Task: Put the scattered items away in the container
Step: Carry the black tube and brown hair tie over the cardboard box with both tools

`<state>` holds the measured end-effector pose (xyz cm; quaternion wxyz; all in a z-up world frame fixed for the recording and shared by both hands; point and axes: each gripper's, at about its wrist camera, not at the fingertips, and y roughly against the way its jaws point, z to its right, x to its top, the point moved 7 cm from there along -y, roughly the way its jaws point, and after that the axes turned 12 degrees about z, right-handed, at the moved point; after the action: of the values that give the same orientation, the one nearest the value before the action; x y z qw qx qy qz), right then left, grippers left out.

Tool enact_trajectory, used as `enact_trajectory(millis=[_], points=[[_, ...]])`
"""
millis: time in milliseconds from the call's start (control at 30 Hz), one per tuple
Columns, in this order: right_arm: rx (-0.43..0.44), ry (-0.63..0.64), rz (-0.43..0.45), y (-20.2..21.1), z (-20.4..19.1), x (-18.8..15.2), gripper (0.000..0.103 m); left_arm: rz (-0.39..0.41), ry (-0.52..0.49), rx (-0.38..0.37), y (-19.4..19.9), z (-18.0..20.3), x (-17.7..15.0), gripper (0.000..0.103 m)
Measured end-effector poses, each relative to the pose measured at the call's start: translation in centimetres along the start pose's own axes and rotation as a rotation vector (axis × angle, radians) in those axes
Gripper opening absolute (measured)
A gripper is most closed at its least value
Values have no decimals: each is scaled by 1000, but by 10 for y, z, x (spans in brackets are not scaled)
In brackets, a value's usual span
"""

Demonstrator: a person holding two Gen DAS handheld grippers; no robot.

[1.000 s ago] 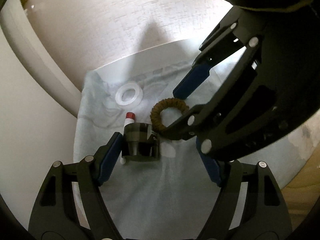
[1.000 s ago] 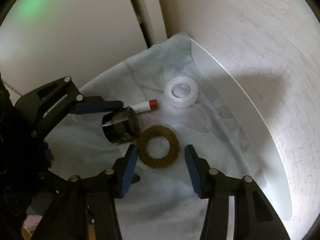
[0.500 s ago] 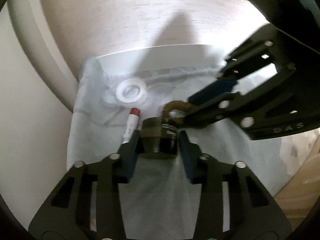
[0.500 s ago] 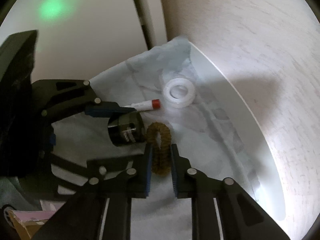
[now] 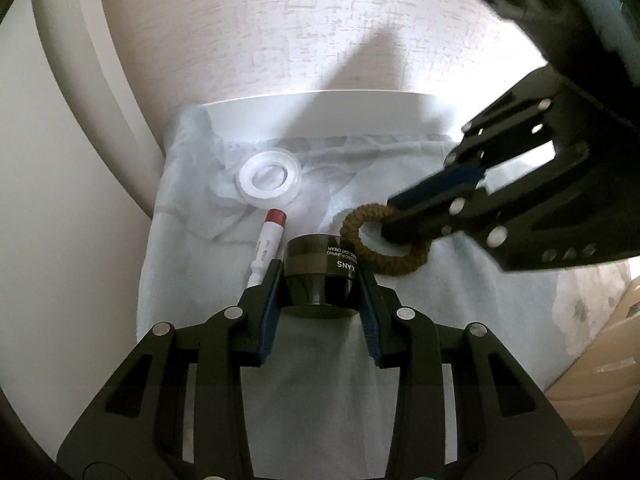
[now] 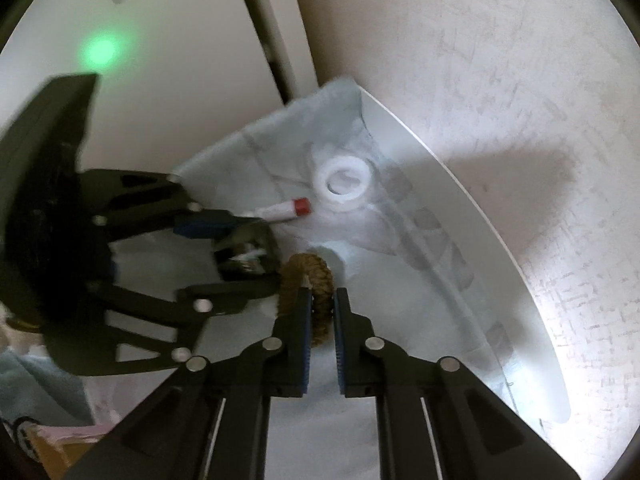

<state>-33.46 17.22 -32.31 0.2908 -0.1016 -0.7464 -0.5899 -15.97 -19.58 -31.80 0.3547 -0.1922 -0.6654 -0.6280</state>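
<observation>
Scrunchie [image 6: 316, 280], brown, now pinched on edge between fingers of right hand-held gripper [image 6: 321, 304]; a second ago it lay flat between wide-open jaws. Dark cream jar [image 5: 322, 272] likewise newly clamped by left hand-held gripper [image 5: 320, 280], which stood open beside it before. Both sit low over pale cloth [image 5: 320, 380] on tabletop. Lip balm tube [image 5: 268, 240] and white ring [image 5: 269, 178] still lying loose. Container not in view; two items ready to lift, two left.

Dim, soft light throughout. A broad shadow falls on the wall [image 5: 360, 60] ahead of the left gripper [image 5: 320, 280]. A green glare spot glows upper left in the right view. Fisheye bending darkens edges; the neighbouring gripper blurs.
</observation>
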Motion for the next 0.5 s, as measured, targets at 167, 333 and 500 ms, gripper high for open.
enact_trajectory(millis=[167,333,500], points=[[-9,-6,13,3,-5,1,9,17,15,1,9,3,8,32],[-34,-12,65,36,-11,13,9,58,38,-2,31,8,22,32],[-62,-14,131,86,-26,22,9,96,17,10,54,18,42,32]])
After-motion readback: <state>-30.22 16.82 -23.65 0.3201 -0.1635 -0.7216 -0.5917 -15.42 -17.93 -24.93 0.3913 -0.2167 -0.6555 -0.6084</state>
